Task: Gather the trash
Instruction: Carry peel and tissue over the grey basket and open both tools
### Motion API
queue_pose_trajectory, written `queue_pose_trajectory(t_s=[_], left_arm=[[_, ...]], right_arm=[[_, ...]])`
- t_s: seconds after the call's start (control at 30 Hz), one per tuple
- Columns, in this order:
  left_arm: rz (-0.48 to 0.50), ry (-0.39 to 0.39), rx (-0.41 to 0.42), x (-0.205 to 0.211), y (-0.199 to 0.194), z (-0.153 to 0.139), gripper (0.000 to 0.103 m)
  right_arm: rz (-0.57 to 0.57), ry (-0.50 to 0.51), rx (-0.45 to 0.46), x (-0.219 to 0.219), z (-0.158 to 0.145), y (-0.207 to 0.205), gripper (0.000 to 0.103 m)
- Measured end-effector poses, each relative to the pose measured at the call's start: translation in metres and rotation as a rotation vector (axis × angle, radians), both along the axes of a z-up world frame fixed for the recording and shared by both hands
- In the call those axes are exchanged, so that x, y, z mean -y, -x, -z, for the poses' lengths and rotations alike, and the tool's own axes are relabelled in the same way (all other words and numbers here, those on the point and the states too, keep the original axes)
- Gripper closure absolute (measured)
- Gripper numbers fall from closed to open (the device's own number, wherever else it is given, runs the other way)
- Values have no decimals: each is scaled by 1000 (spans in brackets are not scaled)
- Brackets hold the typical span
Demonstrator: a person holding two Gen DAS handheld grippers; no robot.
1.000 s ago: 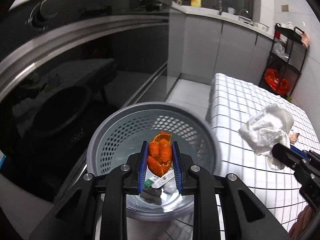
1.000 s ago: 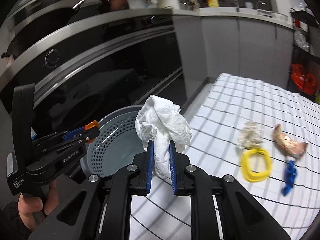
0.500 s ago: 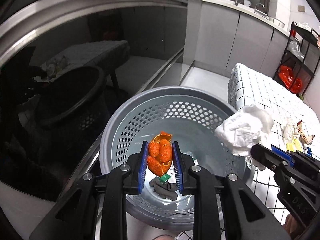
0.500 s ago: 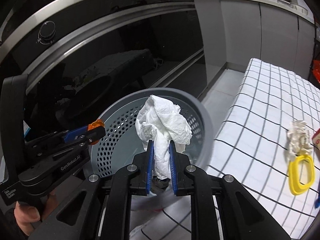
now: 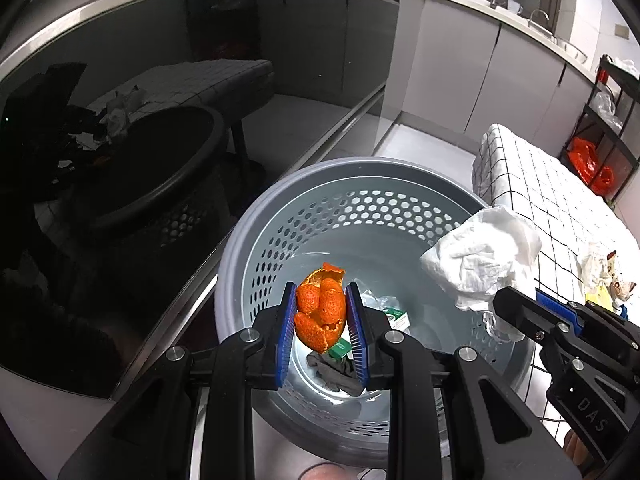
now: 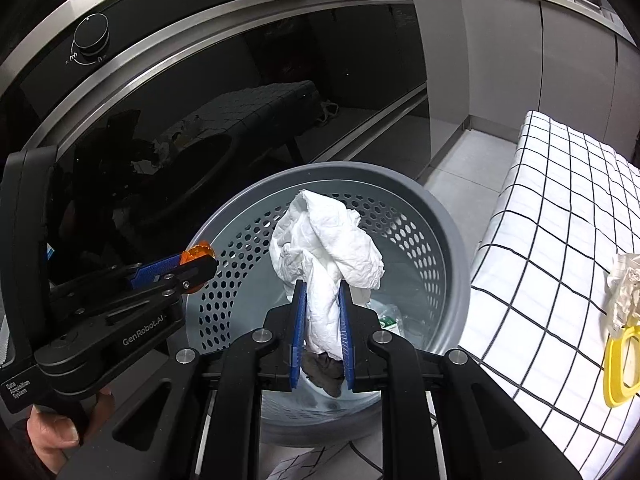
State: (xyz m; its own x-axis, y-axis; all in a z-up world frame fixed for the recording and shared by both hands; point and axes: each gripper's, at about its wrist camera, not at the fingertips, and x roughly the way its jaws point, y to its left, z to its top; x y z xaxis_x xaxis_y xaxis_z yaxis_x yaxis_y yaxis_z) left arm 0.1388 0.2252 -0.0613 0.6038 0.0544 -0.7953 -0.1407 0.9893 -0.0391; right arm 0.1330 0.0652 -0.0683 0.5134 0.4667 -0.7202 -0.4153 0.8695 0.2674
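My left gripper (image 5: 322,330) is shut on an orange peel (image 5: 321,312) and holds it above the grey perforated trash basket (image 5: 280,216). My right gripper (image 6: 323,326) is shut on a crumpled white tissue (image 6: 326,248), also held over the basket (image 6: 436,216). The tissue shows in the left wrist view (image 5: 482,256) over the basket's right rim. The peel tip shows in the right wrist view (image 6: 198,250) at the left gripper's fingers. A dark rag (image 5: 336,374) and a small green-and-white carton (image 5: 396,318) lie on the basket floor.
A table with a black-checked white cloth (image 6: 560,216) stands right of the basket, with a crumpled wrapper (image 6: 624,288) and a yellow ring (image 6: 620,364) on it. A dark glossy oven front (image 6: 240,80) rises behind the basket. A black shelf rack (image 5: 608,128) stands far right.
Both grippers have moved from beside the table to directly over the basket, still holding the peel and the tissue. The basket now fills the middle of both views.
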Motion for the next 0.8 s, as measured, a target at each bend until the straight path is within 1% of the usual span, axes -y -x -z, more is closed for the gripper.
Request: queue_pose_trajectory(t_s=[0.23, 0.3, 0.37, 0.43, 0.47, 0.5, 0.53, 0.57, 0.6, 0.63, 0.7, 0.8], left_arm=[[-19, 2, -4, -6, -1, 1, 75], [-22, 0, -3, -7, 0, 0, 71], [-24, -1, -3, -8, 1, 1, 69], [-29, -4, 0, -8, 1, 1, 65], [-32, -4, 3, -8, 1, 1, 60], [-35, -4, 7, -9, 2, 1, 55], [-37, -4, 10, -9, 2, 0, 54], [-39, -5, 12, -9, 2, 0, 53], [-41, -3, 12, -10, 3, 0, 50], [-43, -3, 12, -10, 3, 0, 49], [-47, -2, 11, -11, 3, 0, 47], [-48, -1, 10, -12, 3, 0, 46]], right_arm=[[-1, -5, 3, 1, 0, -1, 88], [-1, -5, 9, 2, 0, 0, 88], [-3, -2, 13, 2, 0, 1, 86], [-5, -4, 13, 2, -1, 2, 83], [-4, -3, 14, 2, -1, 2, 82], [-2, -4, 16, 3, -2, 2, 78], [3, -7, 20, 4, -3, 3, 72], [7, -10, 22, 5, -3, 3, 69], [12, -18, 24, 7, -4, 4, 61], [15, -24, 25, 8, -5, 4, 56], [20, -31, 25, 10, -5, 4, 52], [22, -32, 21, 10, -6, 4, 52]])
